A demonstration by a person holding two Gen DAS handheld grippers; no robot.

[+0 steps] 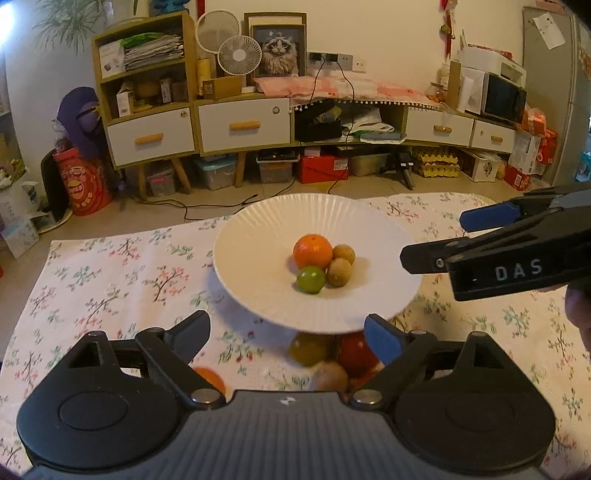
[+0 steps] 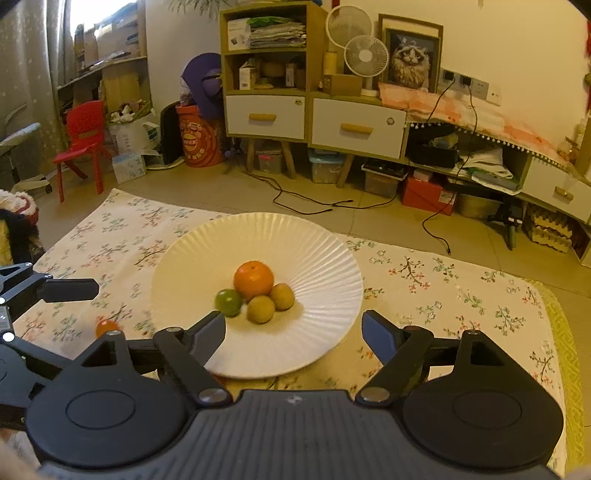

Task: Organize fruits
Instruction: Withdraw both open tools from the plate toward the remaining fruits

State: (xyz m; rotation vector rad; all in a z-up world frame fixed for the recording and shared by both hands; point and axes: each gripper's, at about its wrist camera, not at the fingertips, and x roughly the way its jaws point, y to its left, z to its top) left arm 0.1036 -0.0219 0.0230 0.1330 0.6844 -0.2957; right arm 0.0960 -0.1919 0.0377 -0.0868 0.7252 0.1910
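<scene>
step: plating fruit | plate [image 1: 258, 236] held orange [image 1: 312, 251], lime [image 1: 310, 279], two longans [image 1: 339, 271] | both fingers wide open, empty | next: we judged the loose fruits [image 1: 314, 349] on the counter [image 1: 110, 280] needed gripping.

Four fruits [image 2: 255, 293] sit clustered on the white plate [image 2: 317, 258].

Warm, dim indoor light, window [image 2: 99, 14] glare upper left, fisheye-bent edges, blurred fruit nearest the lens.
</scene>
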